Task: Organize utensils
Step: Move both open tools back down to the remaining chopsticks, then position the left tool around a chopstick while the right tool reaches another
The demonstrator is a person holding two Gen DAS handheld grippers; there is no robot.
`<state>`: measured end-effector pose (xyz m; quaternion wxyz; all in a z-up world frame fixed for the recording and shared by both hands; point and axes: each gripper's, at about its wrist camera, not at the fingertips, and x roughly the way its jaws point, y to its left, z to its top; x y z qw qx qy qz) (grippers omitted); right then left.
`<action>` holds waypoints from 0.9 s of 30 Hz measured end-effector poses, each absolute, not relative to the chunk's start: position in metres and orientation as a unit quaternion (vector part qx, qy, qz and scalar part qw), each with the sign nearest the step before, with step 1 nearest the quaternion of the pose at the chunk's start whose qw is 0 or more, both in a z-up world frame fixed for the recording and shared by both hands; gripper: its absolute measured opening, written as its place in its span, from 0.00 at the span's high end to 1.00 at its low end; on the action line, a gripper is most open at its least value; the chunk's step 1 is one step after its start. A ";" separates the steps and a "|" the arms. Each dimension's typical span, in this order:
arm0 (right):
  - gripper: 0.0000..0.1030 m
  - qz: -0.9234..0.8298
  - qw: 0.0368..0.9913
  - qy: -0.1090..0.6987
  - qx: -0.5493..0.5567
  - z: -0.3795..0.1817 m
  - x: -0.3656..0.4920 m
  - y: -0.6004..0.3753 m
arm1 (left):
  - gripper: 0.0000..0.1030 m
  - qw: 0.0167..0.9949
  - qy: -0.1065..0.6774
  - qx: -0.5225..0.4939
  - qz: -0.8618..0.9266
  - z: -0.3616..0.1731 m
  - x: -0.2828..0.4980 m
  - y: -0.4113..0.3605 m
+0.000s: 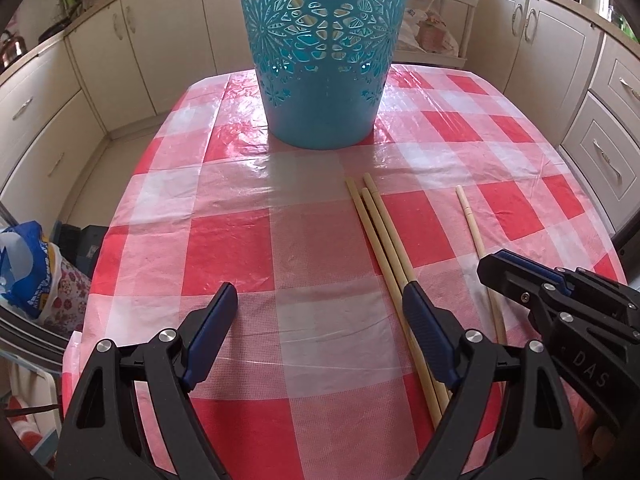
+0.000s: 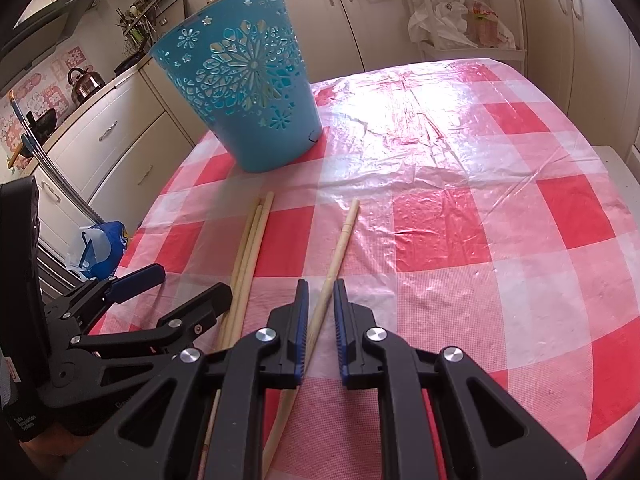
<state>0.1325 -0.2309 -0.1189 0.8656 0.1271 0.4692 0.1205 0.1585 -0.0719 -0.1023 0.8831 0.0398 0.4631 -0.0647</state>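
Note:
A teal cut-out basket (image 1: 320,100) (image 2: 256,120) stands upright at the far side of the red-checked table (image 1: 228,248) (image 2: 480,200). Three wooden chopsticks (image 1: 380,232) (image 2: 250,248) lie side by side, pointing at it. My left gripper (image 1: 320,304) (image 2: 194,280) is open wide; its right finger sits over that bundle, with bare cloth between the pads. A single chopstick (image 1: 472,224) (image 2: 342,240) lies apart to the right. My right gripper (image 2: 322,292) (image 1: 490,270) hovers over it with a narrow gap between the jaws. The stick crosses that gap at a slant, and the pads do not clamp it.
Cream kitchen cabinets (image 1: 100,80) ring the table. A blue plastic bag (image 1: 24,264) sits low on the left past the table edge. A shelf with white bags (image 2: 460,20) stands behind the table, and a kettle (image 2: 86,82) is on the left counter.

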 end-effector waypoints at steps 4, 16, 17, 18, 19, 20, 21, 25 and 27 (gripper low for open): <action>0.87 0.121 0.865 0.469 0.128 -0.119 0.132 -0.231 | 0.22 0.882 0.464 0.043 -0.064 -0.102 0.158 -0.069; 0.87 0.122 0.864 0.469 0.133 -0.119 0.132 -0.233 | 0.22 0.878 0.474 0.040 -0.048 -0.106 0.150 -0.071; 0.87 0.123 0.864 0.469 0.134 -0.119 0.133 -0.233 | 0.22 0.878 0.474 0.041 -0.049 -0.106 0.150 -0.071; 0.87 0.123 0.864 0.469 0.135 -0.119 0.133 -0.234 | 0.22 0.878 0.475 0.042 -0.050 -0.106 0.150 -0.071; 0.87 0.123 0.864 0.469 0.135 -0.119 0.133 -0.234 | 0.22 0.878 0.475 0.043 -0.051 -0.105 0.150 -0.071; 0.87 0.123 0.864 0.469 0.135 -0.120 0.133 -0.234 | 0.22 0.878 0.474 0.046 -0.053 -0.105 0.149 -0.071; 0.87 0.123 0.864 0.469 0.135 -0.120 0.133 -0.234 | 0.24 0.878 0.472 0.049 -0.058 -0.105 0.149 -0.072; 0.87 0.120 0.866 0.471 0.121 -0.118 0.133 -0.230 | 0.34 0.878 0.463 0.082 -0.091 -0.102 0.144 -0.073; 0.85 0.114 0.869 0.473 0.092 -0.117 0.135 -0.222 | 0.35 0.874 0.467 0.092 -0.102 -0.101 0.145 -0.071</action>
